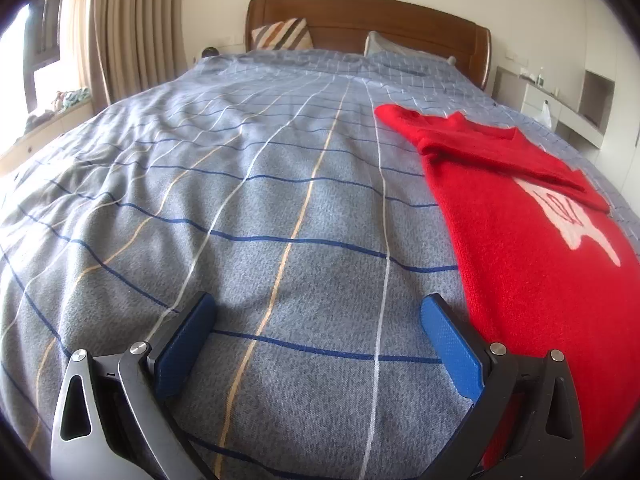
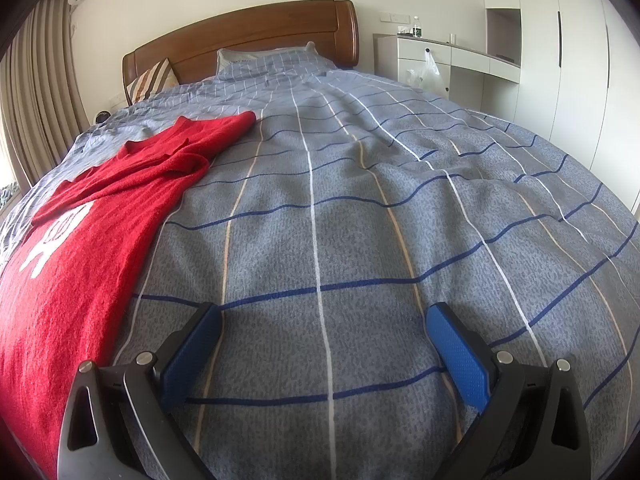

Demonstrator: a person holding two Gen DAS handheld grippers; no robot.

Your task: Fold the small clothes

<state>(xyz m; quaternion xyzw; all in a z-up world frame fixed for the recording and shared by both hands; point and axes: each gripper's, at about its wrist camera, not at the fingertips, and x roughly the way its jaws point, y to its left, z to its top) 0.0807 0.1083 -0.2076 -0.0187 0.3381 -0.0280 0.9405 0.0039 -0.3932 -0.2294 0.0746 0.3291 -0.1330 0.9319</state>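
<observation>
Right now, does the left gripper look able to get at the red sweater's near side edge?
Probably yes. The left gripper is open and empty above the blue checked bedspread, and the red sweater lies flat just beside its right finger. Nothing lies between them.

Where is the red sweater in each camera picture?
Left wrist view: the red sweater lies along the right side, beside the open left gripper.
Right wrist view: the red sweater lies along the left side.
Shared landmark: the wooden headboard.
</observation>
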